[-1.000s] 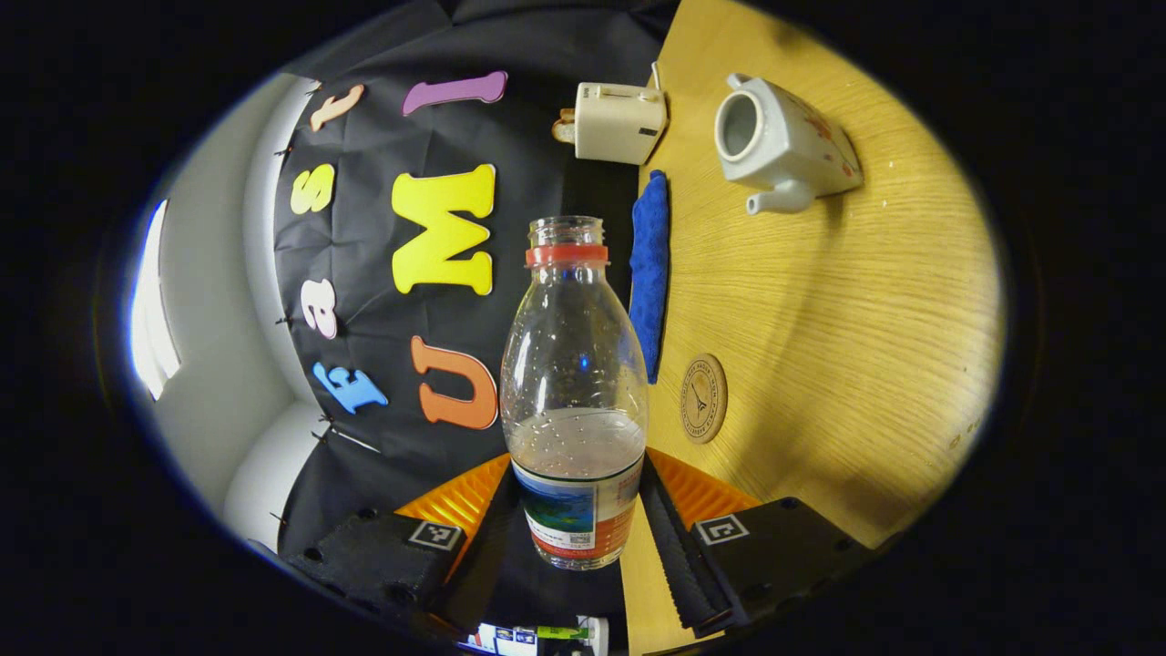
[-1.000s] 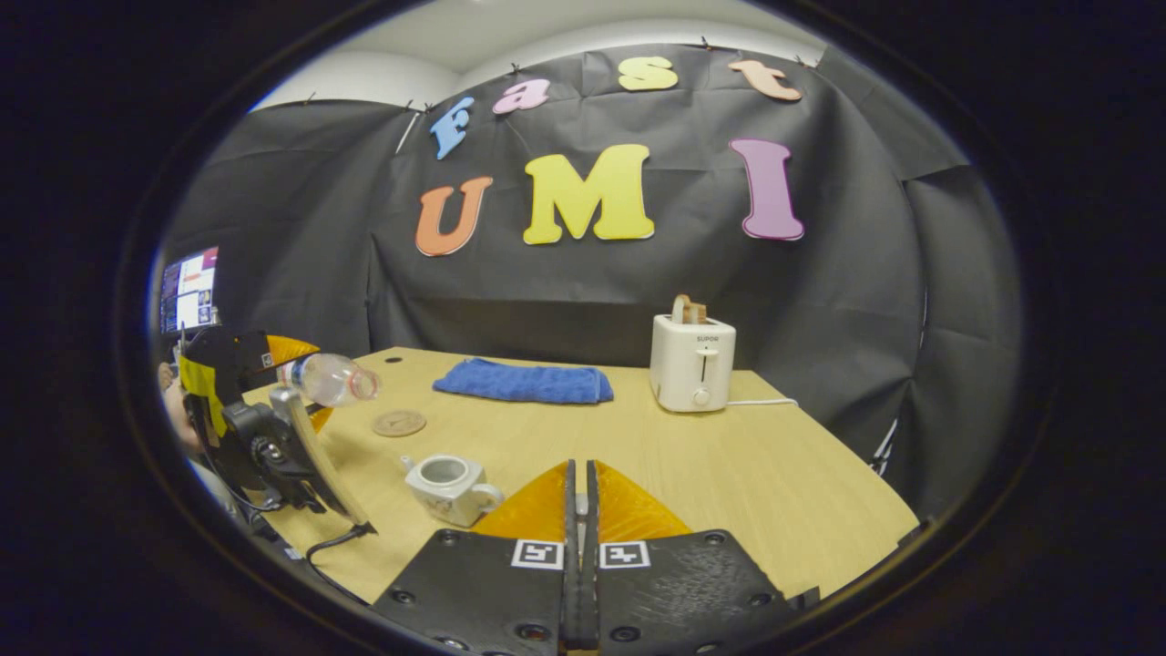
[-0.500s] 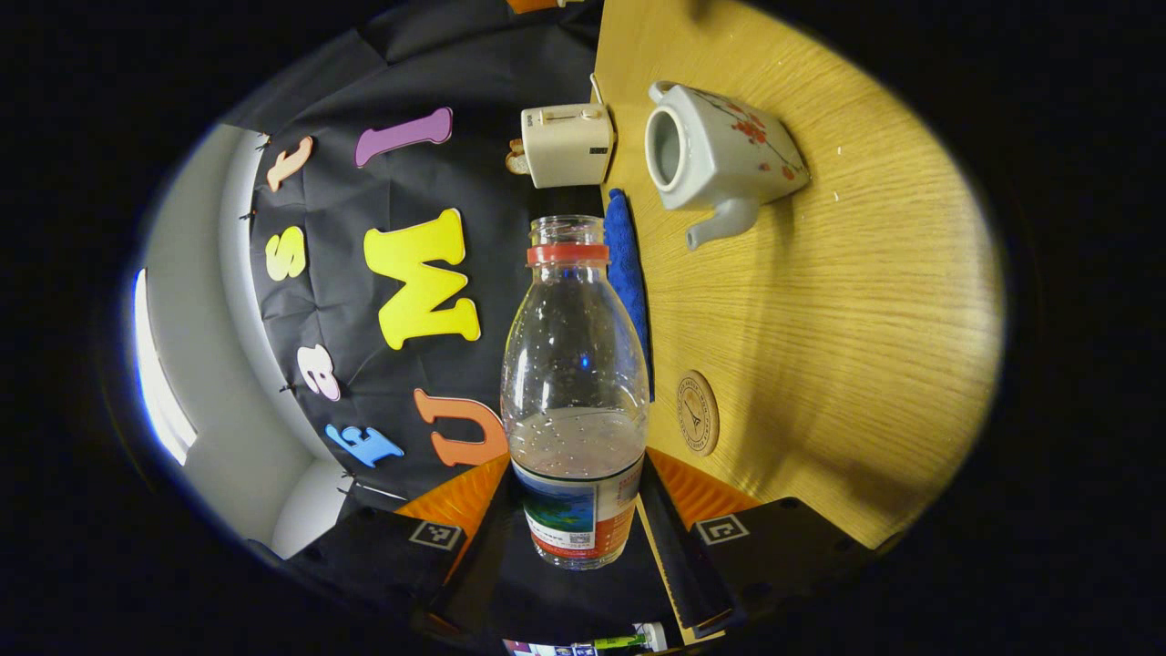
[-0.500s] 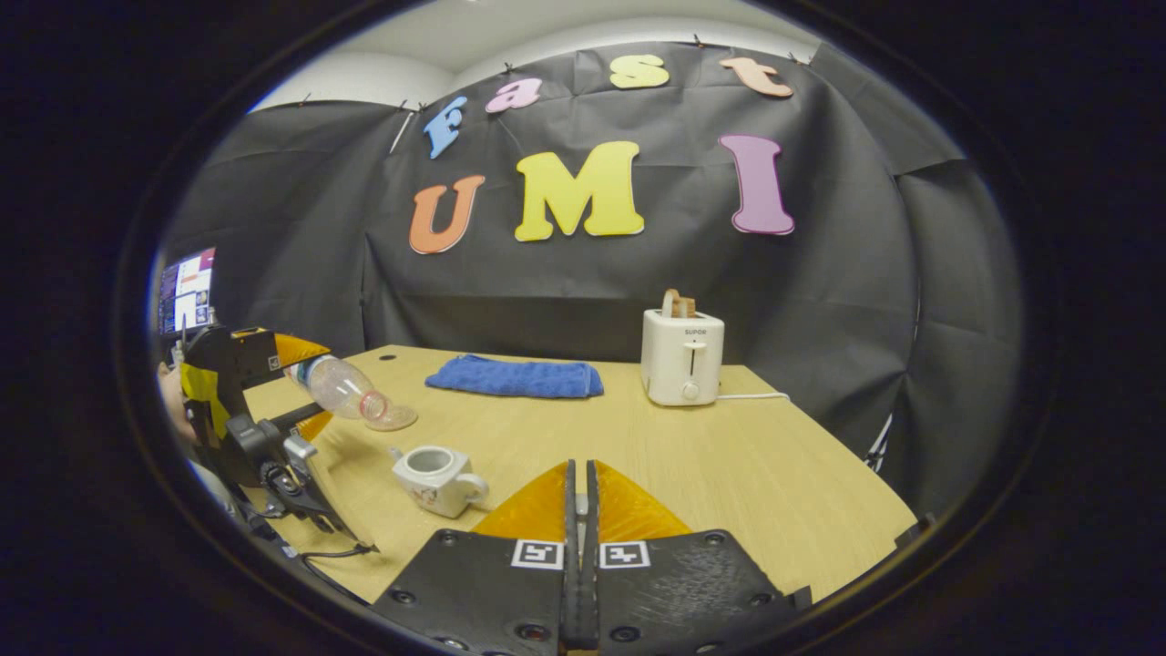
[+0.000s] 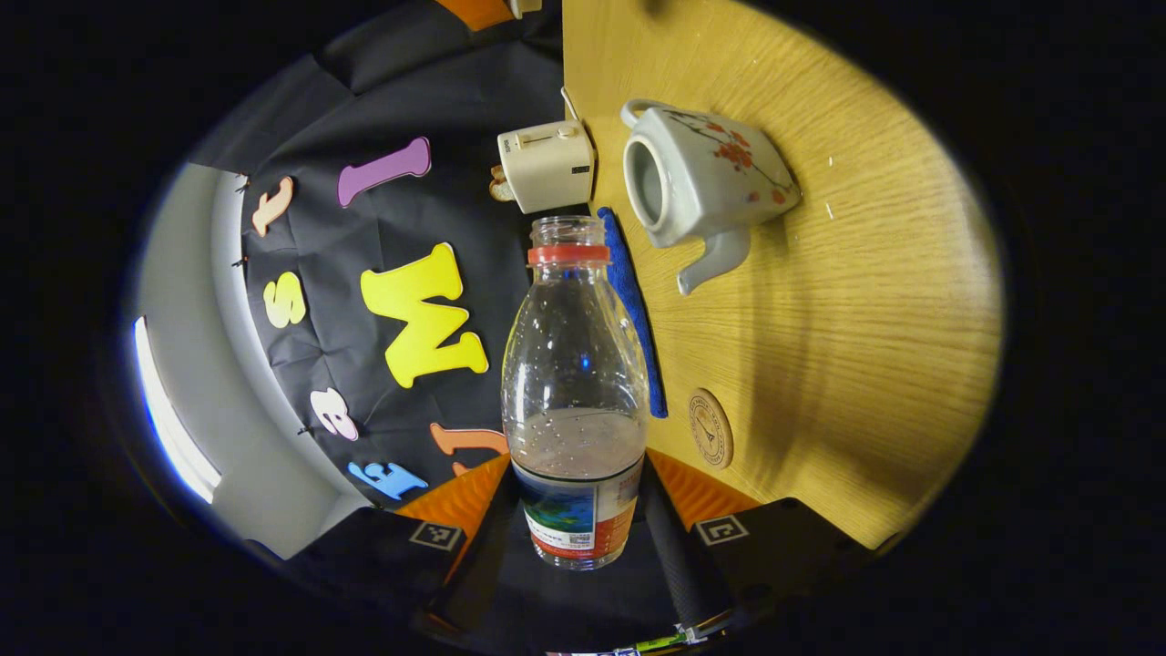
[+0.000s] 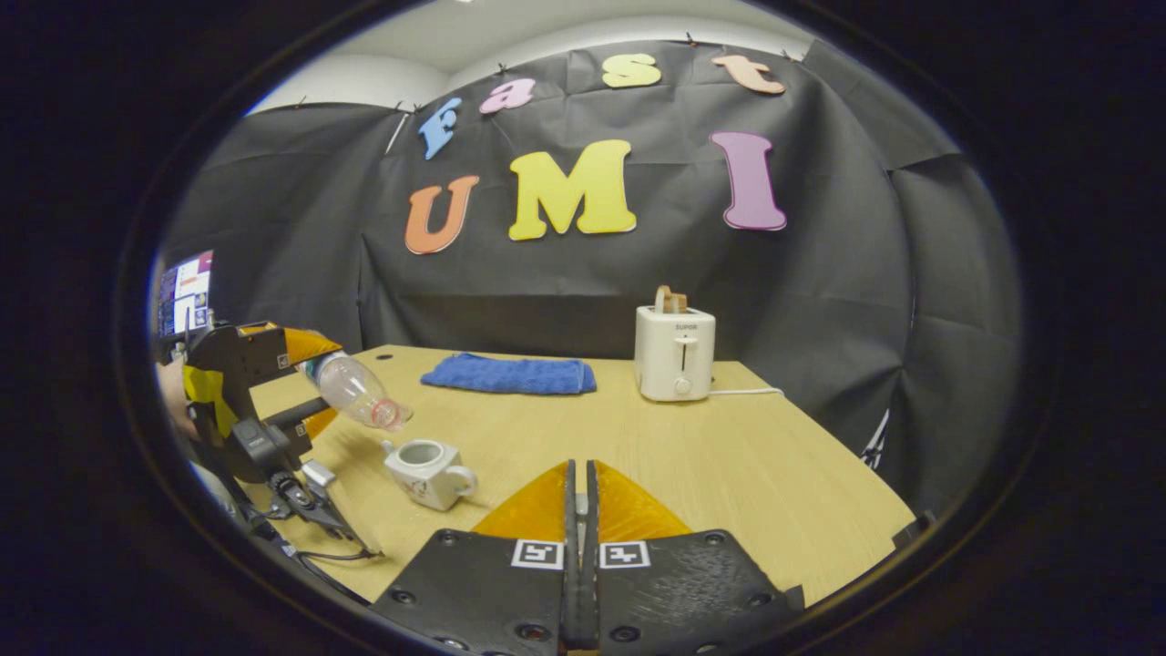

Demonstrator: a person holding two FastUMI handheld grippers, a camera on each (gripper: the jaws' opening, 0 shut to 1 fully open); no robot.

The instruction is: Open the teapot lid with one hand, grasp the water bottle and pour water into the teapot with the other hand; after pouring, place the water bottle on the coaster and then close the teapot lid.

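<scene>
We note clear glossy plastic on the bottle (image 5: 574, 364); glazed white ceramic teapot (image 5: 701, 173); matt wood-grain counter (image 5: 865, 301); nubby blue cloth towel (image 6: 508, 374); smooth plastic toaster (image 6: 675, 352).

the right gripper (image 6: 579, 510) has black finger blocks with round screw holes, each block carrying a small square black-and-white marker. the left gripper (image 5: 576, 538) bears the same markers; in the right gripper view its handle shows yellow tape and a trailing black cable.

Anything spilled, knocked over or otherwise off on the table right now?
Nothing stands out. The teapot stands upright with its lid off, and the wood around it looks dry. The left hand-held gripper holds the bottle tipped toward it. The coaster lies flat.
</scene>
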